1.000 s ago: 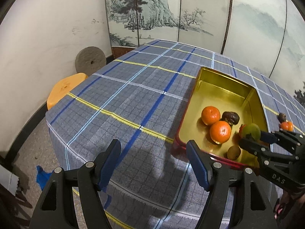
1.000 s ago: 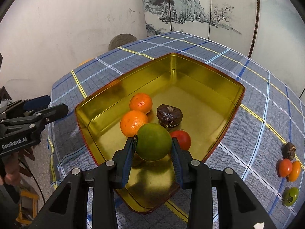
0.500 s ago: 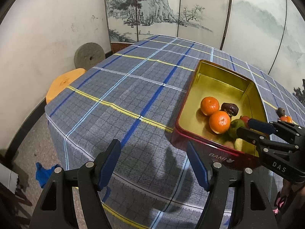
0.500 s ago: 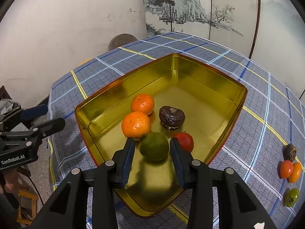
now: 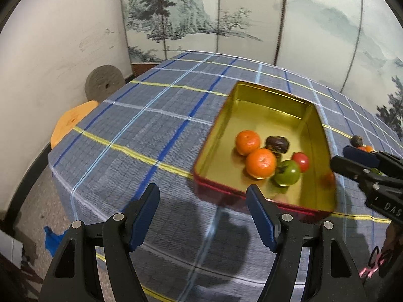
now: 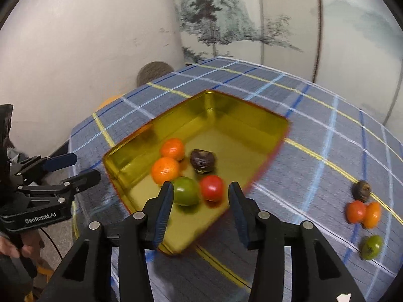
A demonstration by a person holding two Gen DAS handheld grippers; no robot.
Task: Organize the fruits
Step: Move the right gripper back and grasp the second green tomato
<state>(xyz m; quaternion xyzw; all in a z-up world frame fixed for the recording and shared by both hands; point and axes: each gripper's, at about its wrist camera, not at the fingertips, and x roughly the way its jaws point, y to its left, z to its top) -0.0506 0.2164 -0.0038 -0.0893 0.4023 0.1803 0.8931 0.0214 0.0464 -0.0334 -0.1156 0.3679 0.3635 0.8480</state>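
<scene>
A gold tin tray [image 5: 267,95] [image 6: 241,115] with a red outer wall sits on the plaid tablecloth. In it lie two oranges [image 5: 260,163] [image 6: 165,170], a dark brown fruit [image 5: 277,144] [image 6: 202,160], a red fruit [image 5: 301,161] [image 6: 212,187] and a green fruit [image 5: 287,172] [image 6: 186,190]. My right gripper [image 6: 200,207] is open and empty, raised above the tray's near corner, behind the green fruit. My left gripper [image 5: 202,215] is open and empty over the cloth left of the tray. Several loose fruits lie on the cloth to the right: dark [image 6: 361,190], red [image 6: 355,211], orange [image 6: 373,214], green [image 6: 372,246].
The table edge drops to the floor at the left. An orange stool [image 5: 73,119] and a grey stone disc [image 5: 104,83] stand by the white wall. A painted folding screen [image 5: 226,12] runs behind the table.
My right gripper has opened, let the green fruit go into the tray beside the red fruit, and drawn back and up. The left gripper stayed open and shifted slightly.
</scene>
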